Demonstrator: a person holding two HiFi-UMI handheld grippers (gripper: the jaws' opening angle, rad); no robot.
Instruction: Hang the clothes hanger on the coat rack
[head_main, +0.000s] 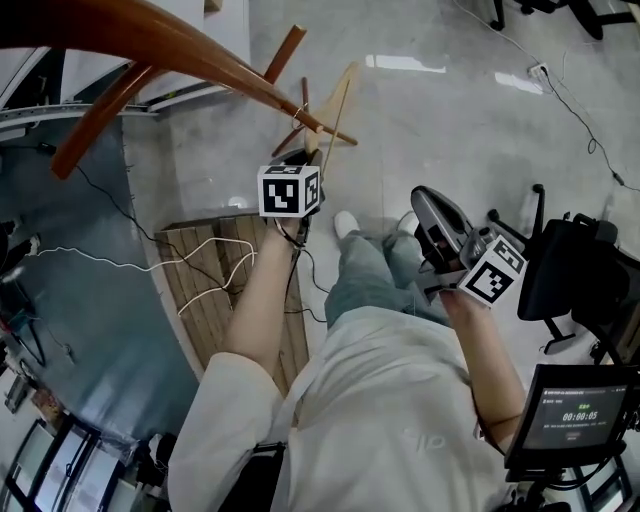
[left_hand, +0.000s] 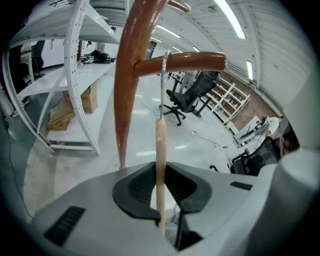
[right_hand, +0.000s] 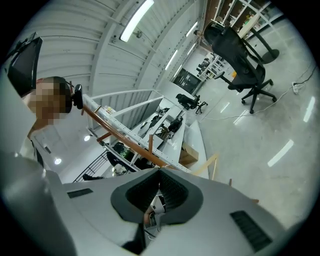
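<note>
Person's white shirt: nearest the head camera, both forearms reaching out from it.

Left gripper: raised beside the coat rack; jaws pinching the clothes hanger. The pale wooden body stood edge-on and upright between the two black pads, running down past them and rising well above the tips.

Metal hook: rose from the hanger's top and looped over a brown peg of the coat rack.

Right gripper: held low and well apart from the hanger, at the person's right side; jaws pressed together at the tips, nothing between them.

Wooden pallet: on the floor below the left arm
</note>
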